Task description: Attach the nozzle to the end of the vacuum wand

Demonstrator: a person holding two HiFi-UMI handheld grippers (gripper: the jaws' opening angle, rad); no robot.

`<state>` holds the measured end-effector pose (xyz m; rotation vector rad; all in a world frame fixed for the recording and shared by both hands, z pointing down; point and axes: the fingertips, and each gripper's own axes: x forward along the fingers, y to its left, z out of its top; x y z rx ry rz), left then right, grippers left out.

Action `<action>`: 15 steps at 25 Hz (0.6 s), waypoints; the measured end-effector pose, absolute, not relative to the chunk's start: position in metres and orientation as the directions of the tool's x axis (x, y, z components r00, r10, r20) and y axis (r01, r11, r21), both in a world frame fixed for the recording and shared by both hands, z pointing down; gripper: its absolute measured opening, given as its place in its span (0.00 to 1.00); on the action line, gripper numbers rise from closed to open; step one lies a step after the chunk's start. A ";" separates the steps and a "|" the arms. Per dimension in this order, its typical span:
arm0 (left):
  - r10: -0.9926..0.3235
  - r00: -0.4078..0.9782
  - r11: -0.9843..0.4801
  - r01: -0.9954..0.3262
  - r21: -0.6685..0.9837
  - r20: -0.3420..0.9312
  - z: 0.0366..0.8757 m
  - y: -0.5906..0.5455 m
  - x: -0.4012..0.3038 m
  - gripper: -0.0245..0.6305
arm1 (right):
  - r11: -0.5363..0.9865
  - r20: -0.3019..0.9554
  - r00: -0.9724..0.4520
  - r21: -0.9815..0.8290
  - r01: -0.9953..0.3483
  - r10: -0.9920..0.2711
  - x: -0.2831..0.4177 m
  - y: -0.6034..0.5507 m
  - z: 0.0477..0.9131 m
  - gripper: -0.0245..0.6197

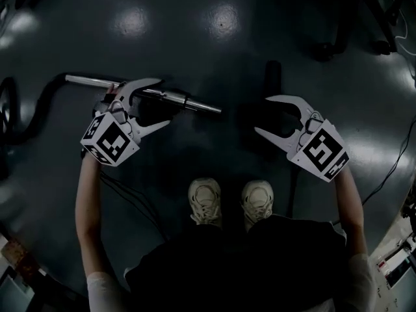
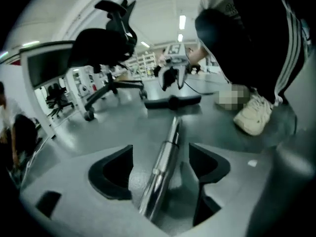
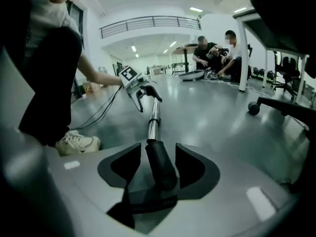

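- Left gripper — jaws wide apart, gripping nothing; the vacuum wand lies on the floor between them.
- Right gripper — also wide; the black nozzle neck stands between its jaws, unclamped.
- The wand's right end points at the nozzle, the two still apart.

Shiny metal wand, seemingly matt plastic nozzle, glossy floor.

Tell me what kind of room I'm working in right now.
Probably a large open lab or workshop hall: a wide glossy grey floor, a wheeled office chair, an upper balcony railing under ceiling lights, and people sitting on the floor with equipment.
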<state>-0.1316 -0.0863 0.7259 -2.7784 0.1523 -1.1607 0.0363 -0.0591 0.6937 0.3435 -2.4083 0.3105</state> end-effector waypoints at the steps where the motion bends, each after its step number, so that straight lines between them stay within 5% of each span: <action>1: -0.110 0.649 -0.986 0.022 -0.164 0.753 0.740 -0.083 -0.135 0.58 | 0.941 0.681 -0.716 -0.118 -0.318 -0.157 0.037 -0.056 0.702 0.38; 3: -0.088 0.564 -0.973 0.130 -0.193 0.821 0.759 -0.085 -0.140 0.56 | 0.945 0.709 -0.688 -0.096 -0.312 -0.155 0.038 -0.055 0.715 0.37; 8: -0.037 0.458 -0.958 0.238 -0.163 0.888 0.787 -0.085 -0.144 0.31 | 0.956 0.754 -0.646 -0.088 -0.280 -0.120 0.034 -0.056 0.737 0.35; 15: -0.023 0.481 -0.970 0.201 -0.135 0.876 0.801 -0.087 -0.143 0.35 | 0.961 0.765 -0.632 -0.066 -0.269 -0.124 0.030 -0.061 0.754 0.38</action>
